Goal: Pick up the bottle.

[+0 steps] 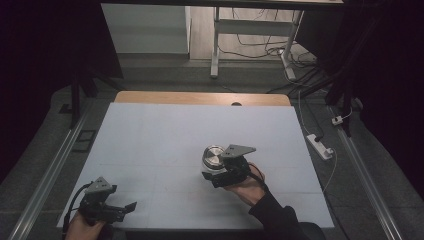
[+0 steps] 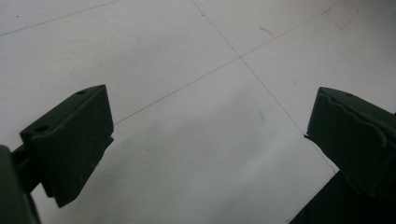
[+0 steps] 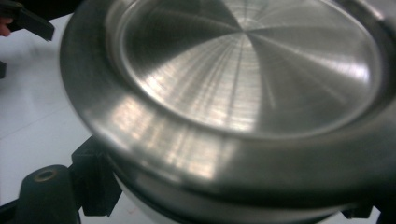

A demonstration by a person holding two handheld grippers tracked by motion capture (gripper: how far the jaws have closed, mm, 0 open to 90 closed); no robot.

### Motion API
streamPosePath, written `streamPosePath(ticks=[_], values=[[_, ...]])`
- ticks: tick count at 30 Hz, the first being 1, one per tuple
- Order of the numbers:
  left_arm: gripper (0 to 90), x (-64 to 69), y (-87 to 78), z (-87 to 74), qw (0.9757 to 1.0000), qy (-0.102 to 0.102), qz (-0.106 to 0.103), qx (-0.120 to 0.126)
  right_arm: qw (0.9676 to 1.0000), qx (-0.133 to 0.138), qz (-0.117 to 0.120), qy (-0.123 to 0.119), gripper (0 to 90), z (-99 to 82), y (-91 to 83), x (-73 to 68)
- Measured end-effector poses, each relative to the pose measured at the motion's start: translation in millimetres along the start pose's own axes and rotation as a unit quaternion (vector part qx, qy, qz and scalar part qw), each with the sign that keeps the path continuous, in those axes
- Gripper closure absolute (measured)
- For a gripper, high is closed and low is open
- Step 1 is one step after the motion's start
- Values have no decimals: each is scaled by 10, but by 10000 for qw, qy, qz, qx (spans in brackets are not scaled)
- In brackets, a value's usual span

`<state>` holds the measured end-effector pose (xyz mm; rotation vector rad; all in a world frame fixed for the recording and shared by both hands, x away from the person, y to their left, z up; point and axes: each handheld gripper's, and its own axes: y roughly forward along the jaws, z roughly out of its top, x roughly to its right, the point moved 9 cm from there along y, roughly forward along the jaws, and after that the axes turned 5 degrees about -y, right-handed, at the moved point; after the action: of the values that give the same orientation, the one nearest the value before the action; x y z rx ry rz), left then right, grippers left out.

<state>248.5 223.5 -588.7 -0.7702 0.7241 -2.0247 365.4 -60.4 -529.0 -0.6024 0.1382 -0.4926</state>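
A round, shiny steel container point(image 1: 214, 156) with a recessed brushed top point(image 3: 243, 84) and a white underside is held just above the white table mat point(image 1: 165, 130), right of centre. My right gripper point(image 1: 212, 171) is shut on it, one black jaw on each side of its lower body point(image 3: 229, 203). At the mat's front left corner, my left gripper point(image 1: 126, 208) is open with nothing between its jaws point(image 2: 205, 135). It hangs low over bare mat, pointing right.
Thin grid lines and faint red marks point(image 2: 341, 14) cross the mat. A strip of wooden table edge point(image 1: 200, 97) shows at the back. A white power strip point(image 1: 320, 146) lies on the floor to the right. A desk frame point(image 1: 216, 45) with loose cables stands behind.
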Motion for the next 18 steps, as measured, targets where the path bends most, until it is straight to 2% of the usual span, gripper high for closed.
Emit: streamPosePath(ticks=[12,18], values=[[13,3,0,-1,10000,3,-2,-9,9994,26,319,-164,148,80,131,-227],[4,1,-6,4,10000,-10,-21,25,9991,55,378,-206,148,96,140,-262]])
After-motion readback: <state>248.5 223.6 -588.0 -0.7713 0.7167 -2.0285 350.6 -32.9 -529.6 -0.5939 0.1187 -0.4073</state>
